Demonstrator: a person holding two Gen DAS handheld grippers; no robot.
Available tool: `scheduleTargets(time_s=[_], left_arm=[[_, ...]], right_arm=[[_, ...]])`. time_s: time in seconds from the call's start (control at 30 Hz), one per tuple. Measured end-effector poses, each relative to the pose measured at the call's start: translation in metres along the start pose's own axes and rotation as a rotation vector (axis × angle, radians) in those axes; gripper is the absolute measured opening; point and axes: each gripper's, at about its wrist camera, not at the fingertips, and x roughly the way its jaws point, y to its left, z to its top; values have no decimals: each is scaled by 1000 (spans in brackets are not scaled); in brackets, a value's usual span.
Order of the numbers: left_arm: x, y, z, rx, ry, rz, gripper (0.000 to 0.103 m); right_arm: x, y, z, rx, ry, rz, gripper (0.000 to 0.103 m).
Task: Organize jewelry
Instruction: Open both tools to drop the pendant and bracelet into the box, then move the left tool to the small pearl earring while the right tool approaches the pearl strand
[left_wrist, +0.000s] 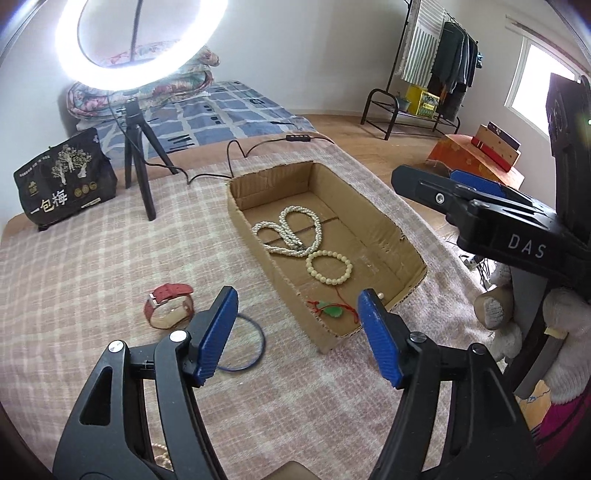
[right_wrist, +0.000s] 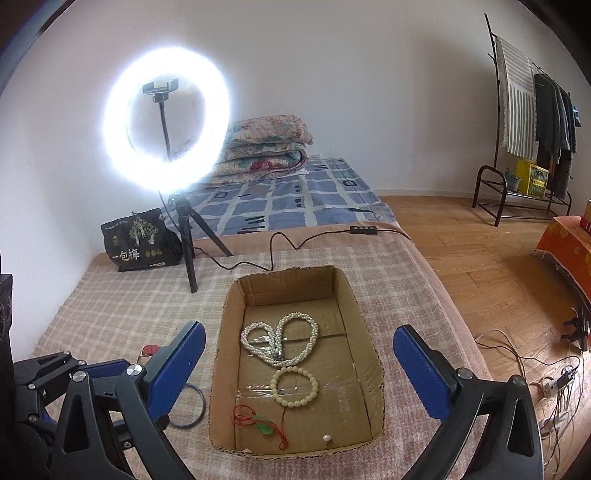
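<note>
Right wrist: corrugated cardboard box (right_wrist: 373, 354), beaded pearl necklace (right_wrist: 279, 341) inside.

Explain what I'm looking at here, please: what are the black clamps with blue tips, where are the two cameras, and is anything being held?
There is no robot: a person holds one hand-held clamp in each hand, and each carries a wide-angle camera looking forward along its own two blue fingers.

The left camera shows the left gripper, jaws apart, with nothing between them. The right gripper fills the other view, also open and empty.

On the checked blanket sits a cardboard box holding a pearl necklace, a cream bead bracelet, a green pendant on red cord and a loose pearl.

Outside it lie a red-strapped watch and a blue bangle, apparently not yet sorted.
</note>
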Motion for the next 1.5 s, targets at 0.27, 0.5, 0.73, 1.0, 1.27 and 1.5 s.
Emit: scheduleTargets(time_s=[0.27,0.5,0.73,1.0,1.27,1.5], left_arm=[[-32,36,-9,-25,-31,36,70],[-56,88,-23,-84,-40,88,70],[-74,138,-39,-166,-38,121,70],[-80,175,-63,-218,-5,125,69],[-71,190,-85,-229,50,114,69],[-56,187,-93,-224,94,77,52]], right_arm=[[-10,19,1,-7,-35,23,103],[-10,41,-1,-41,-43,64,103],[-10,73,-8,-97,-30,161,103],[-5,116,-31,-214,35,285,90],[4,163,-88,-378,173,408,71],[14,210,-141,-506,282,503,60]])
